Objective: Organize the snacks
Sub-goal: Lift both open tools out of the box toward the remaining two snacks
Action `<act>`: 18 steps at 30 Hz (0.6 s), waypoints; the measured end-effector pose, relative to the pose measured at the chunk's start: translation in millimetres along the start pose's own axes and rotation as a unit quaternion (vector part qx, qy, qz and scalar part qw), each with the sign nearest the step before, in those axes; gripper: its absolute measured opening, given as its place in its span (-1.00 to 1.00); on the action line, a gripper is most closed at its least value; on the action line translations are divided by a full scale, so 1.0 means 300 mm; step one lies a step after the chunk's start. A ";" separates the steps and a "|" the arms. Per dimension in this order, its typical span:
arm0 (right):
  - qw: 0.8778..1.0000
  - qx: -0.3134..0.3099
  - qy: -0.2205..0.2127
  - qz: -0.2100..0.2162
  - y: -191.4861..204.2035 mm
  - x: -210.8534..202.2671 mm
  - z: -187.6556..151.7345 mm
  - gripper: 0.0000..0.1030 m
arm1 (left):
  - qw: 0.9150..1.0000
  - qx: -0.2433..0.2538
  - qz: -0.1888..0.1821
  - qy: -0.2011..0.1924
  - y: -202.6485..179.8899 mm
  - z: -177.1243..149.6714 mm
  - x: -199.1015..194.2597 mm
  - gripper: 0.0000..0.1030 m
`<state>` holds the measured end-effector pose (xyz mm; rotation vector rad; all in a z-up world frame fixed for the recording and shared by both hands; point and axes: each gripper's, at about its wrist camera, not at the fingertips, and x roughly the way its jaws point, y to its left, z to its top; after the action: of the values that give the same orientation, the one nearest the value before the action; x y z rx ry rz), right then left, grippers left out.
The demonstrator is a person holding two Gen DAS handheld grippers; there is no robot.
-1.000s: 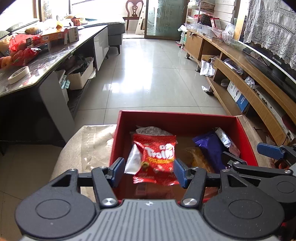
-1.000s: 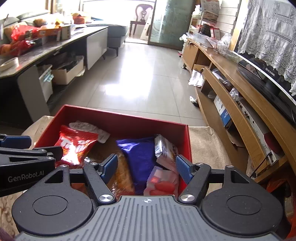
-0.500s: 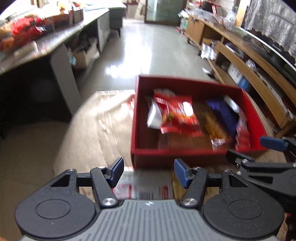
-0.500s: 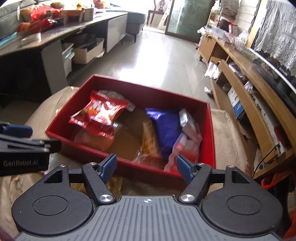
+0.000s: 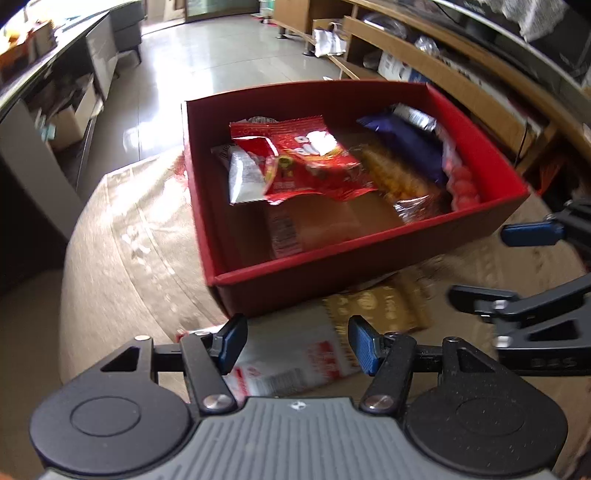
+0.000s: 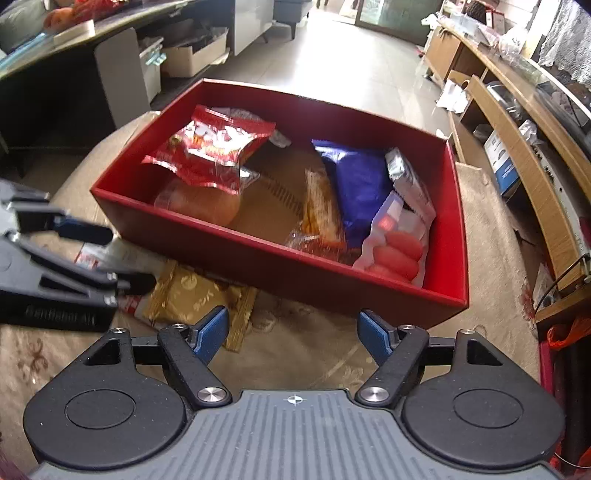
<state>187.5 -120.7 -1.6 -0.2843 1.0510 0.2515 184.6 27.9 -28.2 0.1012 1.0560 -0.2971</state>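
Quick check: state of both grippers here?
Left gripper: open, holding nothing.
Right gripper: open, holding nothing.

A pale tiled floor (image 6: 354, 70) stretches back toward a glass door (image 6: 391, 14). A long wooden shelf unit (image 6: 524, 147) lines one side, cluttered with boxes and bags; a dark counter (image 6: 92, 26) lines the other, cardboard boxes (image 6: 192, 55) beneath.

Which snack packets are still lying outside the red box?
Two: the gold packet and the white-and-red packet, both on the cloth before the red box.
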 end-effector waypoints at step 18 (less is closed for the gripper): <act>1.000 -0.001 0.019 0.020 0.023 0.012 -0.023 0.59 | 0.996 0.022 -0.066 0.050 -0.003 -0.120 0.015 0.50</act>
<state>181.2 -116.4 -8.7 -0.2698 1.0951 0.2841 156.1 34.2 -49.7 0.0865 1.1575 -0.4388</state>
